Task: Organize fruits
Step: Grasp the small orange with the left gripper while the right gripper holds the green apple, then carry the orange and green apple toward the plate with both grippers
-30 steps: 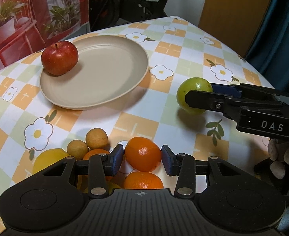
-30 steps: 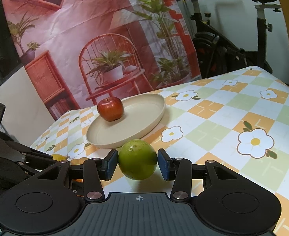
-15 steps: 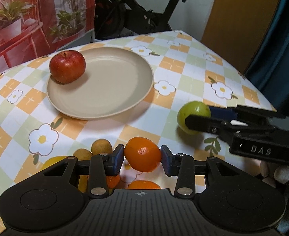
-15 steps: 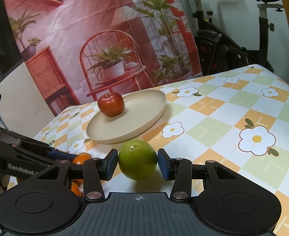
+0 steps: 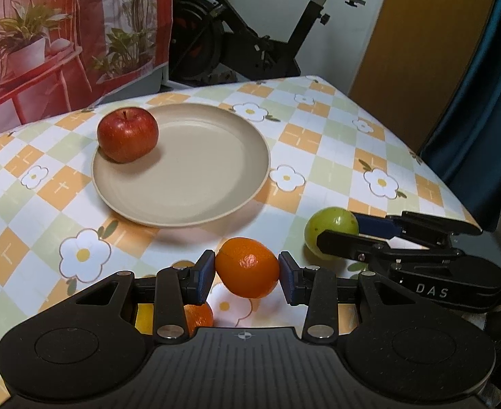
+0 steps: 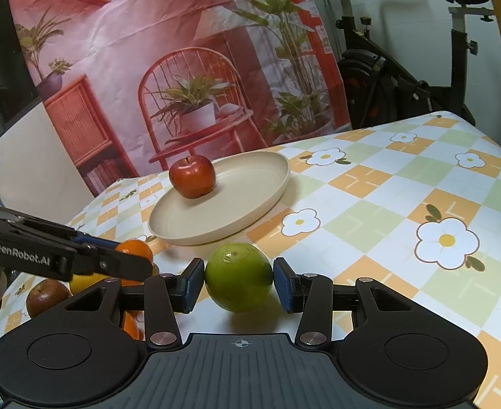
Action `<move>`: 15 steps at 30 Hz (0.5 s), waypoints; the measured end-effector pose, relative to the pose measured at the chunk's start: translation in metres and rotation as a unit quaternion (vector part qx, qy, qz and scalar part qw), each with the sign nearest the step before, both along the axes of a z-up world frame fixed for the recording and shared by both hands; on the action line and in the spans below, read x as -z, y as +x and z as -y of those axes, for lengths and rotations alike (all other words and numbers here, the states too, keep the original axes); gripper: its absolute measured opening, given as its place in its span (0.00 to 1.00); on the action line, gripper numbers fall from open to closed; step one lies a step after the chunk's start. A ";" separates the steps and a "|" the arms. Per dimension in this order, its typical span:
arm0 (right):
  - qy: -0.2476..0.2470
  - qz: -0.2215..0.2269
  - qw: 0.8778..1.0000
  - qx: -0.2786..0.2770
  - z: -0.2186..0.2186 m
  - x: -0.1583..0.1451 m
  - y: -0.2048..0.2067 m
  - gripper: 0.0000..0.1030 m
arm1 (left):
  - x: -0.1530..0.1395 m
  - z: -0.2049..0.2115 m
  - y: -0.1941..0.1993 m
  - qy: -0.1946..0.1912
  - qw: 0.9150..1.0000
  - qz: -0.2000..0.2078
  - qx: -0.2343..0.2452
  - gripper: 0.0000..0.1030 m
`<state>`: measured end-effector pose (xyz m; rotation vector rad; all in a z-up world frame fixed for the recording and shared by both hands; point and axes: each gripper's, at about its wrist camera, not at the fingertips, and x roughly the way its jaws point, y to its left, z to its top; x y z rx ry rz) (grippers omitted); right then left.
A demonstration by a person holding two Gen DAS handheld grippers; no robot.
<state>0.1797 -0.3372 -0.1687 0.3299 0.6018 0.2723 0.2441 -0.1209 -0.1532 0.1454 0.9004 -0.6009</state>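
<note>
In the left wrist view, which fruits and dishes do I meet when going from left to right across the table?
Red apple → beige plate → orange held in the left gripper → green fruit in the right gripper.

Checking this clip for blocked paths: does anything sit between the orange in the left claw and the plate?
Nothing visible does. The left claw holds the orange above the tablecloth, and only bare cloth lies between it and the plate. The red apple sits at the plate's far left edge, leaving most of it free.
</note>
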 end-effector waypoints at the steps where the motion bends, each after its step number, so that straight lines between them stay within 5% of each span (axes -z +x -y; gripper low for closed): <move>1: 0.001 0.000 1.000 0.001 0.000 0.000 0.000 0.40 | -0.002 -0.001 0.001 -0.002 1.000 0.002 -0.001 0.41; 15: 0.001 0.019 1.000 0.001 0.009 -0.028 0.056 0.40 | -0.030 -0.025 0.051 -0.009 0.997 0.059 -0.053 0.41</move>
